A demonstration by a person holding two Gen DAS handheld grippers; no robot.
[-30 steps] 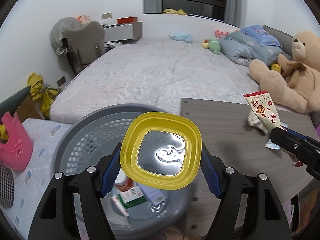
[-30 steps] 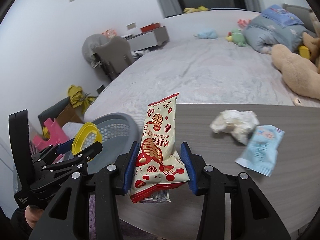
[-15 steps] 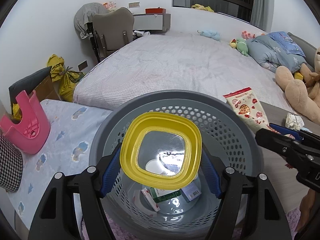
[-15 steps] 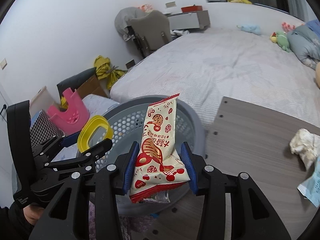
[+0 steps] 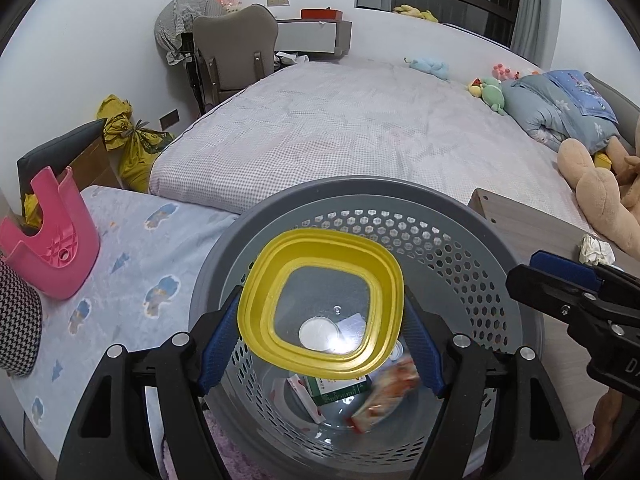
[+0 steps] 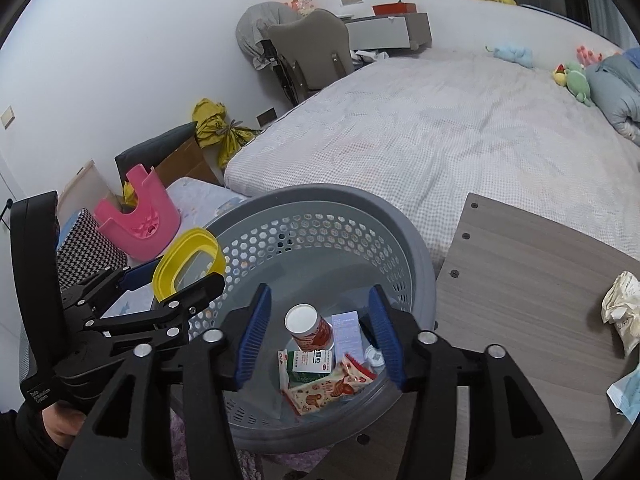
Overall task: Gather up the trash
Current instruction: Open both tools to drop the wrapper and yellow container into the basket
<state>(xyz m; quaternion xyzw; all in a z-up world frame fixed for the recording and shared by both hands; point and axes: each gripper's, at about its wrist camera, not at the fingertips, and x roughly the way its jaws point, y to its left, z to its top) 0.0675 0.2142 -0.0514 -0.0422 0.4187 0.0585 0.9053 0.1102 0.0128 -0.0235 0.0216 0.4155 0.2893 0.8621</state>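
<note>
My left gripper [image 5: 320, 348] is shut on a yellow-rimmed clear plastic lid [image 5: 320, 304] and holds it over the grey perforated basket [image 5: 472, 240]. The lid also shows in the right wrist view [image 6: 186, 264]. My right gripper [image 6: 318, 332] is open and empty above the basket [image 6: 400, 236]. The red-and-white snack wrapper [image 6: 332, 386] lies in the basket bottom beside a red cup [image 6: 308, 326], a green-and-white carton [image 6: 310, 364] and a blue box [image 6: 346, 330]. The wrapper shows blurred in the left wrist view [image 5: 384, 396].
A wooden table [image 6: 540, 280] stands right of the basket with a crumpled white paper [image 6: 622, 308] and a light-blue packet [image 6: 628, 394] on it. A pink stool [image 6: 140, 220] and a checked cushion [image 6: 86, 248] sit left. The bed [image 6: 440, 128] lies behind.
My right gripper opened and the snack wrapper dropped into the basket. Both grippers moved left from the table to over the basket. The left gripper still holds the lid.
</note>
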